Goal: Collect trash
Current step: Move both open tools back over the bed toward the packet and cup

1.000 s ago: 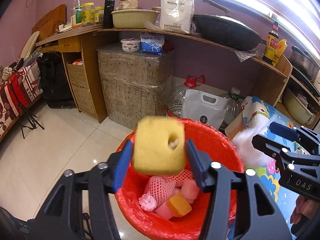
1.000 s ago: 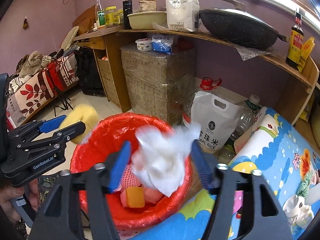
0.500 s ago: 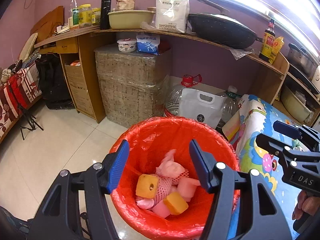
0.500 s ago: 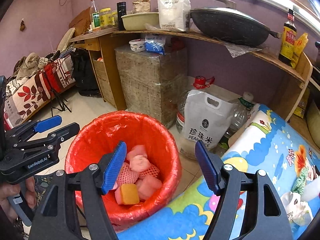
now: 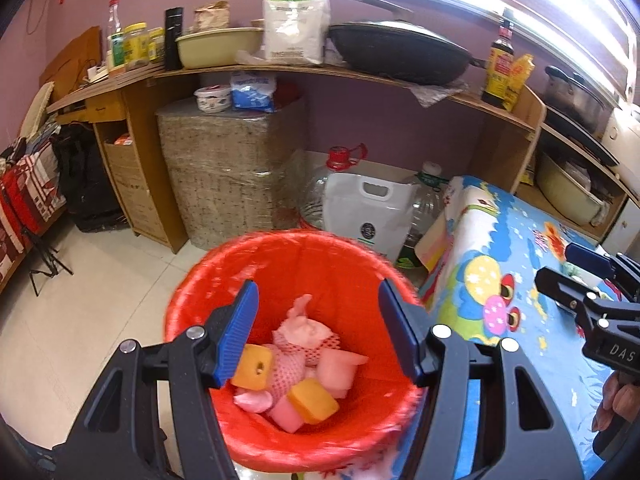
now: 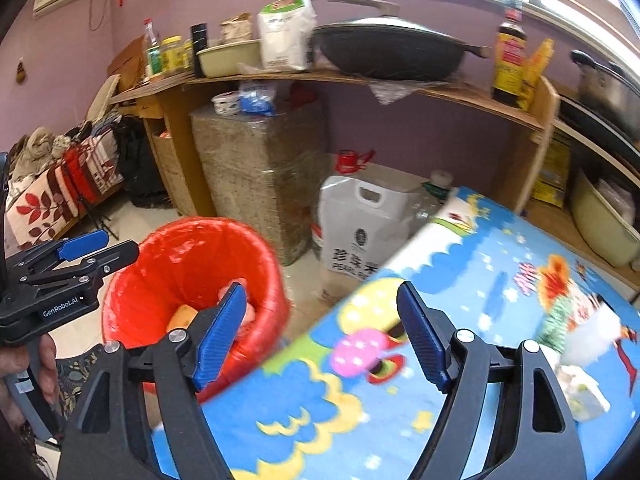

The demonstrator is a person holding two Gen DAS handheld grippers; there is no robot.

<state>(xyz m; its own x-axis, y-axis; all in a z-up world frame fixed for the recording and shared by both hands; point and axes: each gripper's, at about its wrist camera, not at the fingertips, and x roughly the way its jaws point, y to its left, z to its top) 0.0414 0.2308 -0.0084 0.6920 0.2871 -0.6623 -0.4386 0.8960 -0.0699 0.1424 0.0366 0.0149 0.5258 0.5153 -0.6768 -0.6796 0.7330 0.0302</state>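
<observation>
A red-lined trash bin (image 5: 320, 252) stands on the floor and holds yellow sponges (image 5: 312, 400), pink foam pieces and red netting (image 5: 308, 354). My left gripper (image 5: 316, 332) is open and empty above the bin. My right gripper (image 6: 320, 332) is open and empty over the edge of the table with the blue cartoon cloth (image 6: 480, 280); it also shows in the left wrist view (image 5: 580, 280). The bin shows at the left of the right wrist view (image 6: 192, 252). Crumpled white and green trash (image 6: 576, 328) lies on the cloth at the right.
A white rice bag (image 5: 368, 212) and clear water jugs (image 5: 320, 192) stand behind the bin. A wrapped block (image 5: 228, 168) sits under a wooden shelf (image 5: 360, 76) carrying a wok, bottles and jars. A bed (image 6: 52, 188) is at the far left.
Both grippers opened and dropped their loads, the yellow sponge and the white crumpled trash, into the bin. The right gripper then swung right, over the table cloth.
</observation>
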